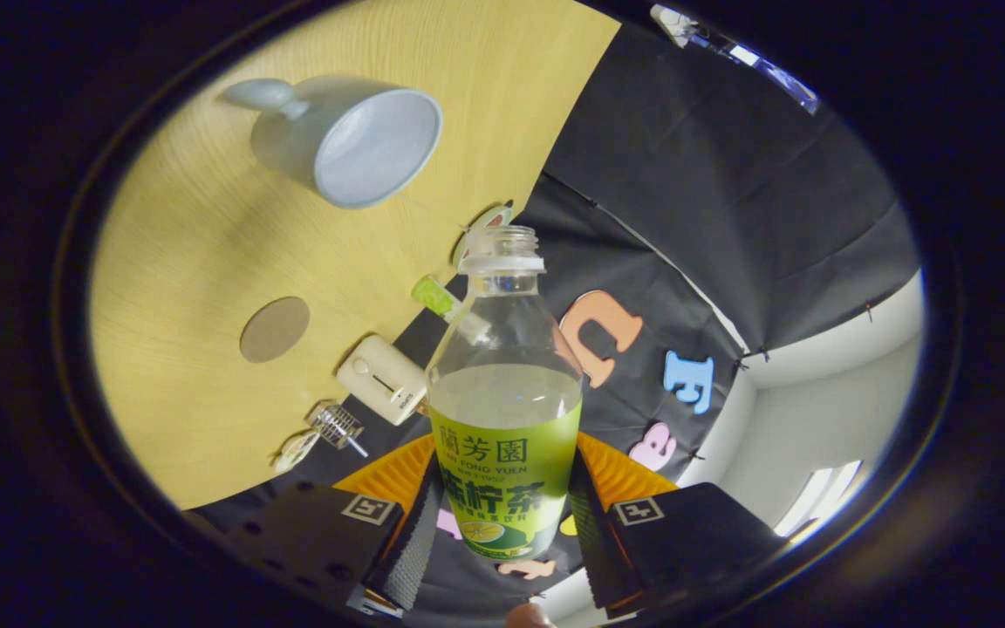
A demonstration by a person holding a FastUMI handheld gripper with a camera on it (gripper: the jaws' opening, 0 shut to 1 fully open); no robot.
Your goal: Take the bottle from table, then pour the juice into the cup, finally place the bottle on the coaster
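the tool is clamped on one uncapped clear plastic bottle with a green label, between its fingers. beyond them, on the wooden table, one pale blue cup and one round brown coaster.

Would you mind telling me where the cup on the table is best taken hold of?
By its handle, approached from the side facing away from the bottle: the cup body looks wide. The hand-held gripper is shut on the bottle.

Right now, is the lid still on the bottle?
No, the bottle, held between the gripper fingers, has an open neck with no cap.
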